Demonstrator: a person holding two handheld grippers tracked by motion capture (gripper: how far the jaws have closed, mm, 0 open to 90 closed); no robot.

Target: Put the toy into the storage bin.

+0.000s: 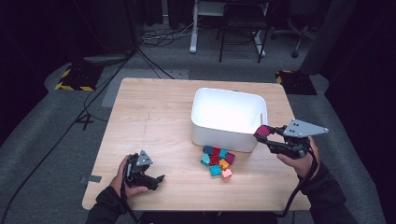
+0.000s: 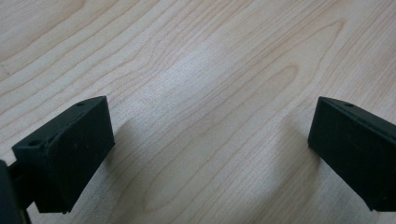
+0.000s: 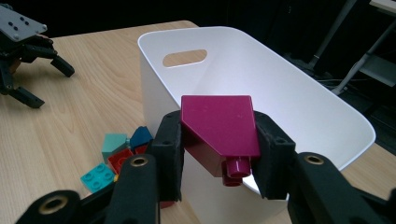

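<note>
My right gripper (image 3: 219,140) is shut on a magenta brick (image 3: 219,128), held in the air at the near right corner of the white tub (image 3: 280,88). From above, that brick (image 1: 264,131) and the right gripper (image 1: 268,135) hang just over the tub's (image 1: 229,112) front right rim. A heap of several coloured bricks (image 1: 217,161) lies on the table in front of the tub; the same bricks (image 3: 116,158) appear low left in the right gripper view. My left gripper (image 1: 156,179) rests on the table at the near left, open, with only bare wood between its fingers (image 2: 70,149).
The wooden table (image 1: 154,116) has free room across its left half and behind the left gripper. The tub stands right of centre, and its inside looks empty. Dark floor with cables and chair legs lies beyond the far edge.
</note>
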